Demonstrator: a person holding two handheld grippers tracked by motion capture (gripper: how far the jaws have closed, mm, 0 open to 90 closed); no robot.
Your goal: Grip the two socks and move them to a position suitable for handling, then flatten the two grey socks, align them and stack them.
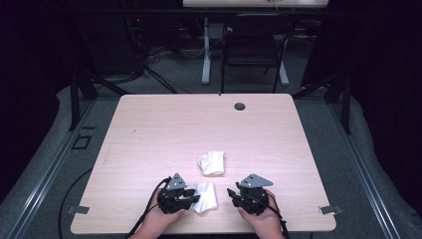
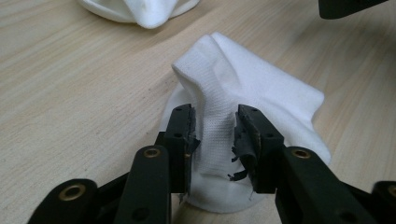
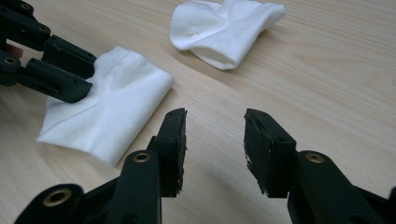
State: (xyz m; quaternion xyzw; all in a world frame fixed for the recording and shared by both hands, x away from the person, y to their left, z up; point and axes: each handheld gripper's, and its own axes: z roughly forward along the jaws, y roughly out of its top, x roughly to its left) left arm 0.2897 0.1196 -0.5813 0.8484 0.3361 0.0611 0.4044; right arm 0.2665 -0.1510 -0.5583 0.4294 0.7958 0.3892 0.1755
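Left gripper (image 2: 212, 135) pinches raised fold of near sock (image 2: 243, 93) to lift it; right gripper (image 3: 215, 140) waits beside, jaws apart, empty.

A light wood desk (image 1: 164, 124) with a round cable hole (image 1: 240, 106) stands on grey carpet (image 1: 169, 74). Beyond it a black chair (image 1: 254, 47) sits in a dark room.

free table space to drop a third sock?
Bare: the far half of the table, up to the grommet hole, and both side margins. Crowded: near edge, where the near sock, far sock and both tongs, left, right, cluster.
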